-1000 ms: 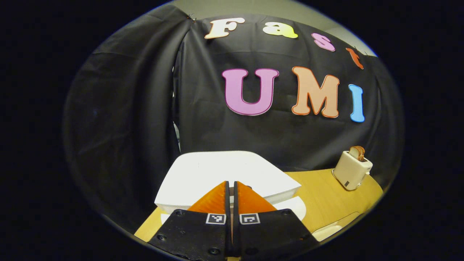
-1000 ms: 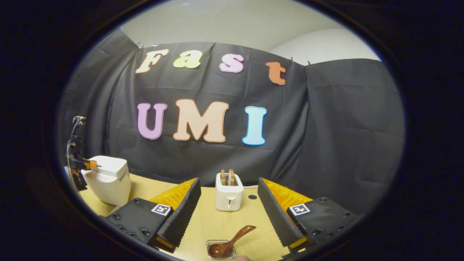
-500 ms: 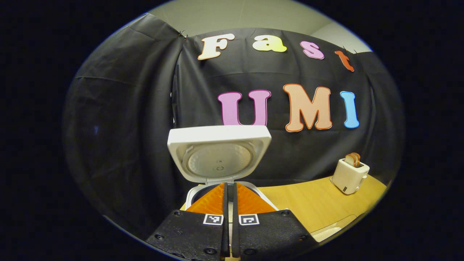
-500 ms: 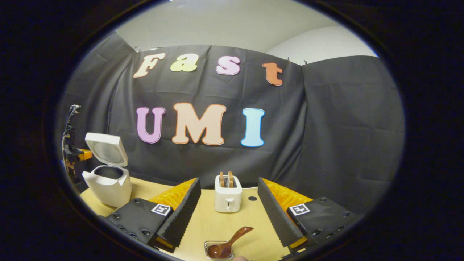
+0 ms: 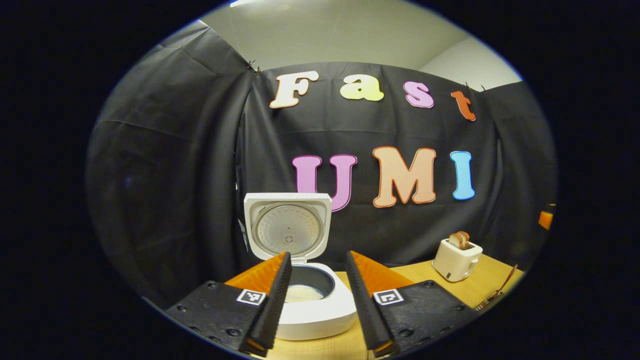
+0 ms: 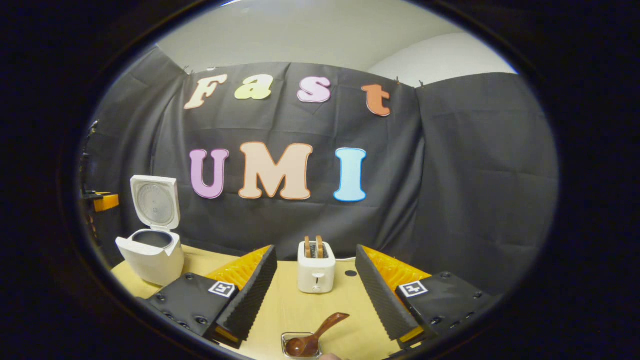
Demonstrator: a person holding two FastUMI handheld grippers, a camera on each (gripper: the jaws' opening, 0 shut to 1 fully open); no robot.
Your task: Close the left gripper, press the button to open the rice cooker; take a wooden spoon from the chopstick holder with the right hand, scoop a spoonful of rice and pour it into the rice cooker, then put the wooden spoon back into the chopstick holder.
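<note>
The white rice cooker (image 5: 320,312) stands on the table with its lid (image 5: 287,227) upright, and the pot's inside looks pale. My left gripper (image 5: 318,256) hovers open just in front of it, with nothing between its fingers. In the right gripper view the cooker (image 6: 150,252) sits far left, with part of the left gripper (image 6: 102,201) beside it. The wooden spoon (image 6: 315,339) rests bowl-down in a small clear holder (image 6: 289,339) at the bottom edge. My right gripper (image 6: 315,248) hangs open above and behind the spoon.
A white toaster (image 6: 316,267) with two slices of bread stands at the back of the wooden table (image 6: 350,320), in line with the right gripper. The left gripper view has it at the right (image 5: 456,257). Black cloth walls close the booth behind.
The cooker's lid swung from closed to fully upright. My left gripper went from shut to open and drew back from the cooker. The right gripper barely moved.
</note>
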